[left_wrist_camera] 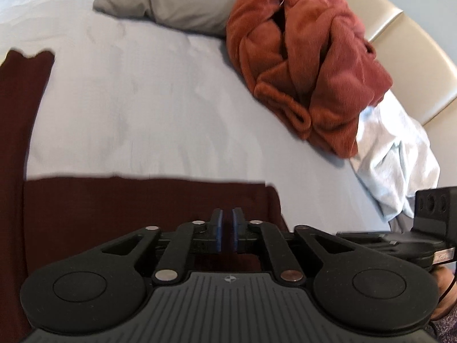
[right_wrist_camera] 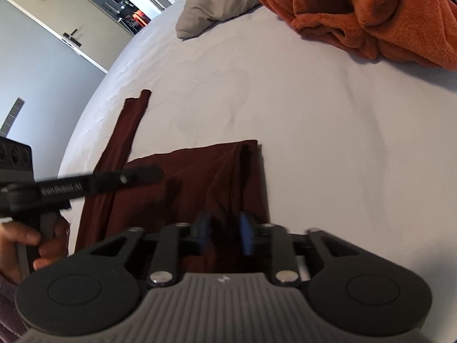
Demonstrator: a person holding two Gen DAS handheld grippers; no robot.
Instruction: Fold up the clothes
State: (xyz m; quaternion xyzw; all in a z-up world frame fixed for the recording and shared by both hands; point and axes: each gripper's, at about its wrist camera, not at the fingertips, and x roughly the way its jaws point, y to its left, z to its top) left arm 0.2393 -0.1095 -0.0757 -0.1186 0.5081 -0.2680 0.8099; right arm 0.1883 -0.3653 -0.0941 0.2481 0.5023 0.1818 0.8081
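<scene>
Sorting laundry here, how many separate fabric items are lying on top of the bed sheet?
4: the maroon garment nearest the grippers, the orange fleece blanket at the far side, the grey pillow beside it, and a pale crumpled cloth below the blanket. More may lie outside view.

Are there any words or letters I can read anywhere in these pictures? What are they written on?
"GenRobot.AI": white print on the side of the left gripper, blurred, so this is my best reading.
Small logo mark on the grey body of the right gripper: a symbol, no letters.
Silver tag on the black device at the left view's right edge: too small to read.
</scene>
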